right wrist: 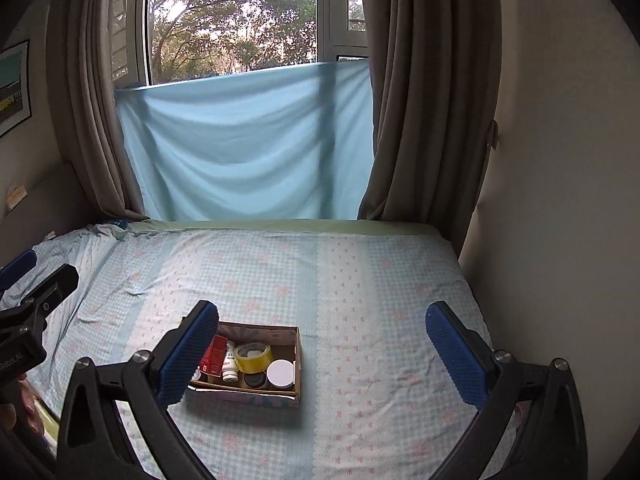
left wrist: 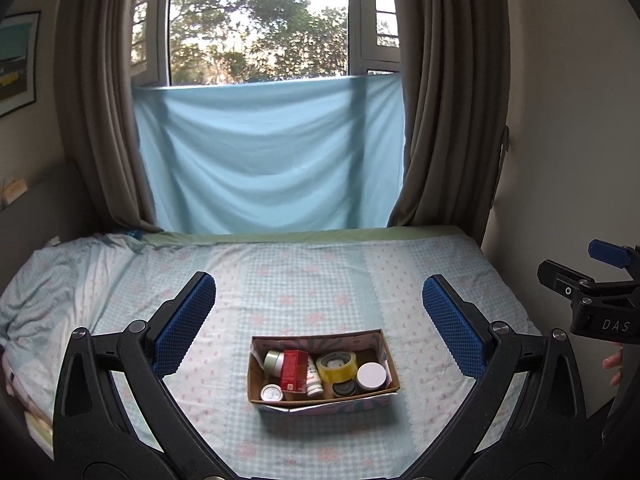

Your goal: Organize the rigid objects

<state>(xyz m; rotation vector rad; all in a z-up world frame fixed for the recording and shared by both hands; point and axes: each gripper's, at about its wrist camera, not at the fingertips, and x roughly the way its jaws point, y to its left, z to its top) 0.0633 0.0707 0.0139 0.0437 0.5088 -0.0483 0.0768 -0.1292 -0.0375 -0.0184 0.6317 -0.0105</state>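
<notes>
An open cardboard box (left wrist: 394, 378) (right wrist: 297, 360) sits on the bed. It holds a red carton (left wrist: 294, 370) (right wrist: 216, 354), a yellow tape roll (left wrist: 337, 366) (right wrist: 253, 357), a white-lidded jar (left wrist: 371, 376) (right wrist: 280, 373), a white bottle (left wrist: 314, 380) (right wrist: 230, 362), a green-lidded jar (left wrist: 273, 362), a small tin (left wrist: 271, 393) and a dark jar (left wrist: 344, 389). My left gripper (left wrist: 319, 284) is open and empty, held above and short of the box. My right gripper (right wrist: 322, 312) is open and empty, with its left finger (right wrist: 188, 356) covering the box's left end.
The bed sheet (left wrist: 312, 276) is checked light blue with rumpled folds at the left (left wrist: 52, 280). A blue cloth (left wrist: 268, 156) hangs over the window between brown curtains. A wall (right wrist: 560, 200) bounds the bed on the right. The right gripper shows at the left wrist view's right edge (left wrist: 592, 292).
</notes>
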